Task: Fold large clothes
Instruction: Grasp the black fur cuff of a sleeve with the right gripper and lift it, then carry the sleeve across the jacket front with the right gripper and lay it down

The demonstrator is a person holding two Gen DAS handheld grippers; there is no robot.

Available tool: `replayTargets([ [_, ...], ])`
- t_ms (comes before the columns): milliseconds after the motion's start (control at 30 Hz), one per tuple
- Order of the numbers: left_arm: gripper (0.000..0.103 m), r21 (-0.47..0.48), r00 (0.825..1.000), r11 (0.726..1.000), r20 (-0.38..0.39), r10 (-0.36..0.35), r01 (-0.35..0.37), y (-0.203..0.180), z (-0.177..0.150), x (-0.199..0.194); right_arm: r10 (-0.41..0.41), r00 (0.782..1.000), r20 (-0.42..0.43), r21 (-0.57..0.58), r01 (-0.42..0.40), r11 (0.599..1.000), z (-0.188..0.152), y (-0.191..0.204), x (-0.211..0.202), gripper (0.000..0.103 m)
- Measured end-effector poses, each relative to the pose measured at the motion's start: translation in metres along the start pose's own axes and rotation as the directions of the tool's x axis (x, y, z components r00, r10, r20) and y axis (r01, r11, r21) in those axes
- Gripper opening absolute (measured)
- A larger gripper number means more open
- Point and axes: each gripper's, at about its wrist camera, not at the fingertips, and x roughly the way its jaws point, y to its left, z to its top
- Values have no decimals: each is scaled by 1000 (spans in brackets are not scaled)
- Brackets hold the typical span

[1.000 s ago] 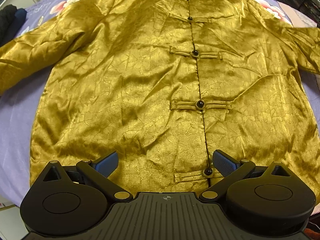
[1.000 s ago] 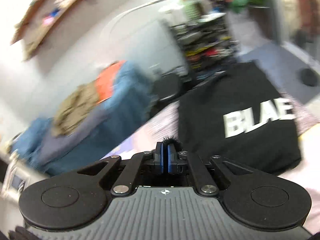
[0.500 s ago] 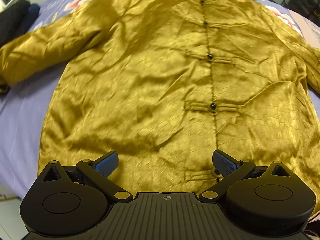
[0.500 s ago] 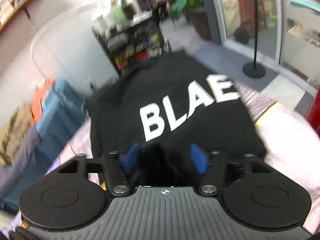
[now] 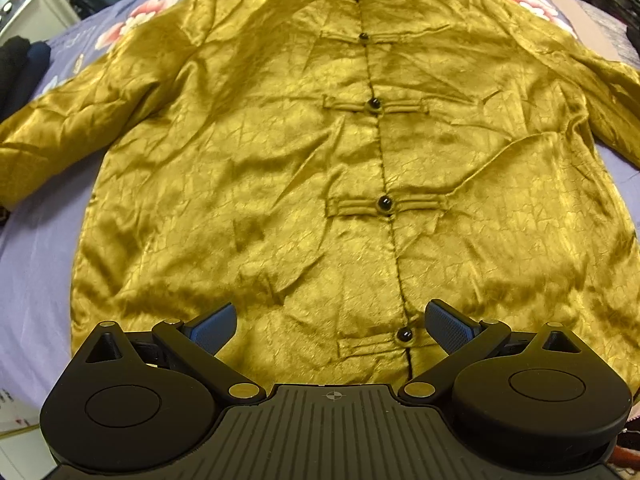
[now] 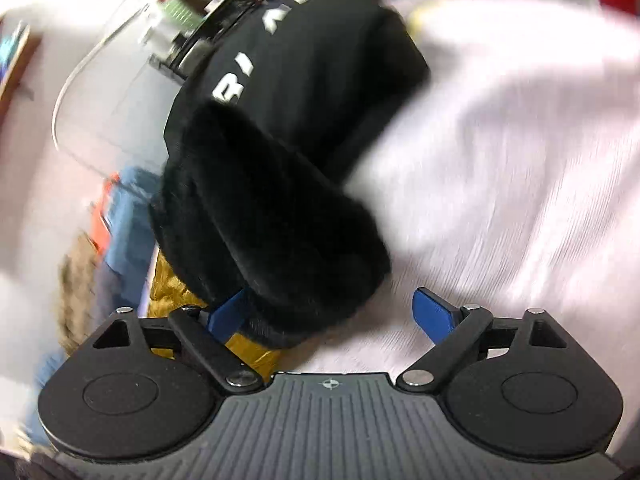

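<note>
A large gold satin jacket [image 5: 280, 152] with black knot buttons lies spread flat, front up, on a lilac floral sheet [image 5: 32, 248], sleeves out to both sides. My left gripper [image 5: 330, 330] is open and empty, just above the jacket's bottom hem near the lowest button [image 5: 404, 334]. My right gripper [image 6: 334, 314] is open. A black furry cuff [image 6: 272, 216] lies between its fingers and over the left one, with gold fabric [image 6: 172, 288] under it. This view is blurred.
Dark folded clothes [image 5: 18, 72] sit at the sheet's left edge. In the right wrist view a black garment with white letters [image 6: 304, 48] lies beyond the cuff on a pale pink cover [image 6: 520, 160]. Shelves and blue and orange clothes stand behind.
My right gripper has opened from shut and swung down towards the black furry cuff, with much motion blur. My left gripper has stayed open, shifting slightly over the jacket's hem.
</note>
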Motion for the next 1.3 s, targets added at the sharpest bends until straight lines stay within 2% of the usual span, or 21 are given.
replayTargets([
  [67,103,-6,1000,1000,2,10,-10,2,-1,-2,47,998,32,25,-48,999,-5,-3,9,84],
  [200,103,-4,999,1000,22,25,-25,3,-2,-9,64,994,94,60,-70,996,-6,-1,22,77],
  [233,103,-2,999,1000,24,28,-28,4,-3,-10,66,993,98,55,-72,996,-5,2,24,72],
  [267,103,-1,999,1000,25,30,-30,5,-4,-11,72,992,99,45,-77,996,-3,6,27,59],
  [300,103,-2,999,1000,25,30,-30,6,-6,-11,72,993,98,33,-76,997,-1,10,27,53],
  [333,103,-4,999,1000,23,28,-28,7,-7,-10,65,993,102,21,-68,997,-1,14,27,41],
  [433,103,-14,1000,1000,11,14,-14,11,-10,-6,69,991,112,1,-69,998,1,28,15,31],
  [500,103,-11,1000,1000,9,3,-3,12,-8,-3,82,990,112,-21,-80,997,1,39,-1,28],
  [600,103,20,1000,1000,22,-15,14,11,-5,-2,126,985,119,-126,-111,986,0,71,-29,26],
  [667,103,45,999,999,41,-28,26,12,-1,-3,181,970,160,-190,-150,970,1,93,-53,25],
  [733,103,62,997,997,59,-43,39,16,3,-3,225,952,206,-188,-187,964,9,106,-71,25],
  [800,103,66,996,996,65,-56,51,25,4,-1,191,958,214,-185,-152,971,15,119,-72,25],
  [900,103,38,996,998,70,-61,58,45,2,1,81,972,219,-265,-21,964,7,137,-61,25],
  [1000,103,-13,995,998,79,-57,58,71,-2,1,47,979,197,-305,15,952,-12,158,-51,25],
  [1067,103,-39,996,998,83,-38,41,87,-5,1,41,978,204,-374,39,926,-25,183,-45,25],
  [1133,103,-56,995,998,95,-15,21,101,-7,-1,45,981,190,-468,50,882,-45,213,-37,25],
  [1200,103,-75,994,997,106,-2,10,115,-8,-3,64,984,163,-564,40,825,-71,242,-27,25],
  [1300,103,-120,994,993,113,8,5,134,-9,-5,98,991,95,-701,-3,713,-126,294,-9,25],
])
